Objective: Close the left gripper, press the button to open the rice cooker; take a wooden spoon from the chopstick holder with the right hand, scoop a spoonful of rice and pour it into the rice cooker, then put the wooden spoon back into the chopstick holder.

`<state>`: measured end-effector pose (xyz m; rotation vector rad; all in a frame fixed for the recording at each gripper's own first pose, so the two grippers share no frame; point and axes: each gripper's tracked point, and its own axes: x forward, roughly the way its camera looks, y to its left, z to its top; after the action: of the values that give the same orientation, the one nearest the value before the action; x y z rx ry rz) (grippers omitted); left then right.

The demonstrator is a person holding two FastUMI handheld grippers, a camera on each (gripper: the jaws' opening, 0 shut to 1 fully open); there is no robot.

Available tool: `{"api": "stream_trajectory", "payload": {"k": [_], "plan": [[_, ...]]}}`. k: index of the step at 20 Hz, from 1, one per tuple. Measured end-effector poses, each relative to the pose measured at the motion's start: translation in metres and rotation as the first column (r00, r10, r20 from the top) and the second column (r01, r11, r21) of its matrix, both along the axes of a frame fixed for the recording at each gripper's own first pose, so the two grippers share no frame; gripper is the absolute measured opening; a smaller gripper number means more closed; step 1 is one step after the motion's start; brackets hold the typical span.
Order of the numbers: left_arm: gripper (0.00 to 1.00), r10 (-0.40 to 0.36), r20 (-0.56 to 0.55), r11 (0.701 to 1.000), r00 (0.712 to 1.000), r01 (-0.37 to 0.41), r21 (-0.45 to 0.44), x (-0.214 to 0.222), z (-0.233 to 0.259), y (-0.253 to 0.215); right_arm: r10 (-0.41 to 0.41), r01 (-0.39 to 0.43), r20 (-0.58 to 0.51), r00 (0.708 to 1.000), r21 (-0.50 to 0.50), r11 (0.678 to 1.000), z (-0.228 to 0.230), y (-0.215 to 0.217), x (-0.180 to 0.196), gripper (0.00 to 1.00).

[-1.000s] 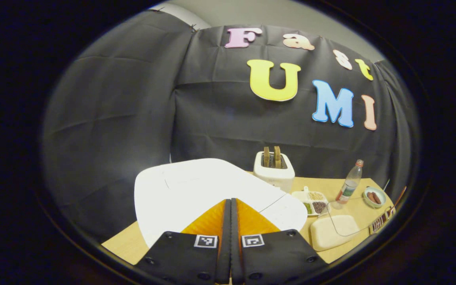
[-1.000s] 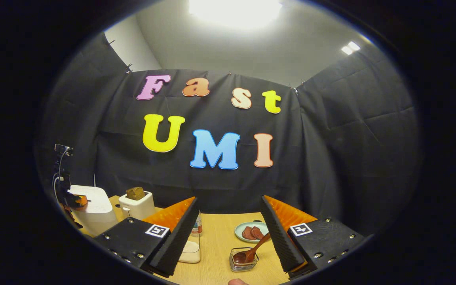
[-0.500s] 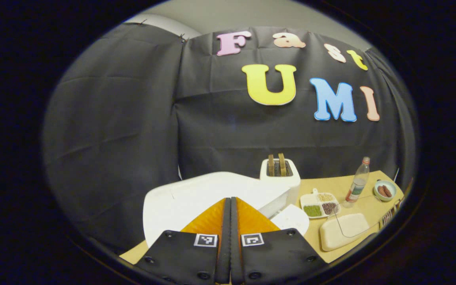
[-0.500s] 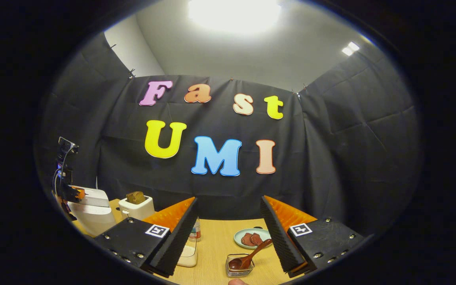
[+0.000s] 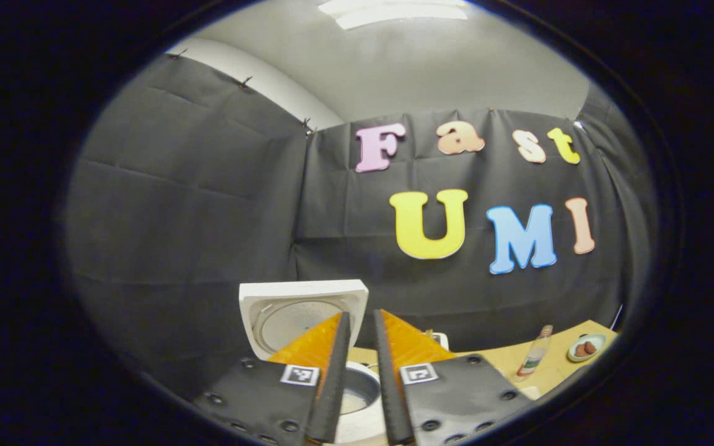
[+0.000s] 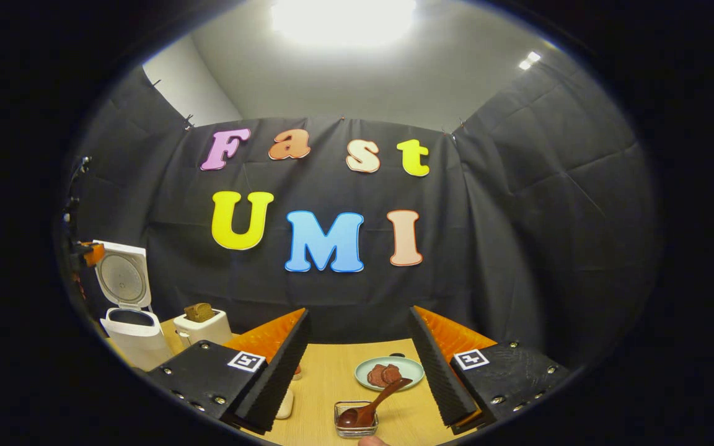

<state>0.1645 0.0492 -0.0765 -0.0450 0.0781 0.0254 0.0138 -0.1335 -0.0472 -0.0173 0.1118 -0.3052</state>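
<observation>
Now the rice cooker [image 6: 126, 322] stood open at the bench's [image 6: 332, 378] far left, lid [image 5: 303, 311] tipped upright, so the button step looked done. Left gripper [image 5: 360, 378] hung over the pot, fingers parted by a narrow gap, holding nothing. Right gripper [image 6: 360, 365] was wide open and empty, aimed at the wooden spoon [image 6: 370, 402], which lay slanted in the small wire chopstick holder [image 6: 356, 421] just below it, bowl down, handle pointing up-right toward the right finger.

Risks, as a guess: the holder looked light, so a skewed pinch on the slanted handle could drag or tip it; the smooth handle could twist in the pads and spill rice on the long carry across the bench. Left gripper above the pot mouth could block the pour if it stayed there.

Around: a plate of reddish food [image 6: 389, 373] just behind the holder, close enough to get bumped; toaster [image 6: 203, 325] beside the cooker; bottle [image 5: 533, 358] mid-bench. Rice supply wasn't clearly identifiable.
</observation>
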Motion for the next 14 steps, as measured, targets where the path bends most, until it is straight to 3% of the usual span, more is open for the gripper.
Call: {"api": "stream_trajectory", "payload": {"k": [2,4,5,6,7,8,14], "plan": [[0.69,-0.021,0.039,1.000,0.999,0.022,-0.011,-0.025,0.026,-0.021,-0.008,0.008,-0.006,1.000,0.021,1.000,-0.008,-0.015,0.004,0.95],[0.80,-0.035,0.059,0.999,0.998,0.036,-0.024,-0.044,0.046,-0.040,-0.017,0.018,-0.021,1.000,0.038,0.999,-0.019,-0.029,0.008,0.95],[0.99,-0.040,0.067,0.999,0.997,0.041,-0.021,-0.052,0.053,-0.048,-0.009,0.010,-0.027,1.000,0.046,0.999,-0.026,-0.033,0.012,0.95],[1.00,-0.054,0.072,0.998,0.996,0.055,-0.011,-0.063,0.056,-0.058,-0.002,0.003,-0.028,1.000,0.051,0.999,-0.030,-0.036,0.016,0.95],[0.93,-0.065,0.067,0.998,0.996,0.065,0.003,-0.072,0.057,-0.067,0.002,0.000,-0.036,0.999,0.055,0.998,-0.039,-0.041,0.021,0.95],[0.98,-0.075,0.061,0.997,0.995,0.074,0.019,-0.081,0.057,-0.075,0.004,-0.001,-0.057,0.998,0.060,0.998,-0.050,-0.045,0.025,0.95],[0.99,-0.152,0.000,0.988,0.988,0.152,0.002,-0.120,0.053,-0.115,-0.022,0.043,-0.222,0.975,0.091,0.995,-0.123,-0.072,0.035,0.95]]}}
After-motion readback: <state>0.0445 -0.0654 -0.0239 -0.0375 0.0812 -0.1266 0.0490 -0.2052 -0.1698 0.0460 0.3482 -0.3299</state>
